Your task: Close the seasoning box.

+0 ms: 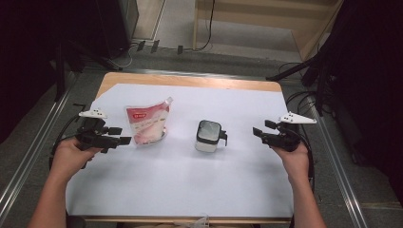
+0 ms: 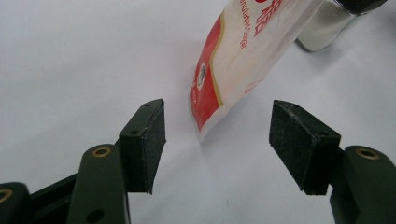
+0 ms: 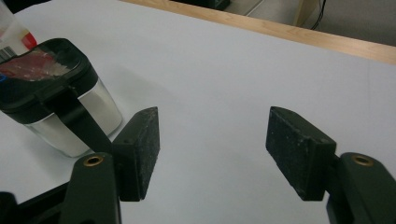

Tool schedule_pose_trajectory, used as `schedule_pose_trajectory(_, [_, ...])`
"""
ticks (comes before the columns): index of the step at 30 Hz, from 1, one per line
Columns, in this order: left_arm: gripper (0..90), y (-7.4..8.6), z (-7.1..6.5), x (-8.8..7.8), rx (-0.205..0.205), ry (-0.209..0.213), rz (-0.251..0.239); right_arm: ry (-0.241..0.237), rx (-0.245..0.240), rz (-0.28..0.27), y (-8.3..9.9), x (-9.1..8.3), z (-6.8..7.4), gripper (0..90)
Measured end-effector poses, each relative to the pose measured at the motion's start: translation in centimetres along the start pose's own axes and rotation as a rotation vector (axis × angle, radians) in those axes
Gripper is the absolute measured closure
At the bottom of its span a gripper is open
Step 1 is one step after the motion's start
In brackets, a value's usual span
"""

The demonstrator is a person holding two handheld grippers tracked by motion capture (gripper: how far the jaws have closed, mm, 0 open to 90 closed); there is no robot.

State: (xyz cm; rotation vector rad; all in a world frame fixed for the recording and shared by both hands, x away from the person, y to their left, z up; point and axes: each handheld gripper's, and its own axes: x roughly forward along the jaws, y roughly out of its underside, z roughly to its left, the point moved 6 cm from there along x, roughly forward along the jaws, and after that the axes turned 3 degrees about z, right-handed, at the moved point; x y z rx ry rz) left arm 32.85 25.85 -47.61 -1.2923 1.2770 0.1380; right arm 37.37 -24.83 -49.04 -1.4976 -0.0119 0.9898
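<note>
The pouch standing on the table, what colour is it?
The pouch is red and white, clearest in the left gripper view.

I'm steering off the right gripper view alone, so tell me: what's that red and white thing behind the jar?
Observer: A red and white pouch, left of the jar and apart from it.
Operator: Where's my left hand-held gripper?
Observer: The left hand-held gripper sits at the pouch's left, jaws open, with the pouch's bottom corner just ahead of them, not gripped.
Operator: Any spout on that pouch?
Observer: It looks so: in the high view its top right corner juts out like one.
</note>
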Motion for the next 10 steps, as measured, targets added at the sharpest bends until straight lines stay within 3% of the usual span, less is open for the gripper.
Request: schedule_pose_trajectory(10, [35.3, 0.1, 0.28, 0.12, -0.005, 0.005, 0.009, 0.012, 0.0, 0.035, 0.41, 0.86, 0.1, 33.6])
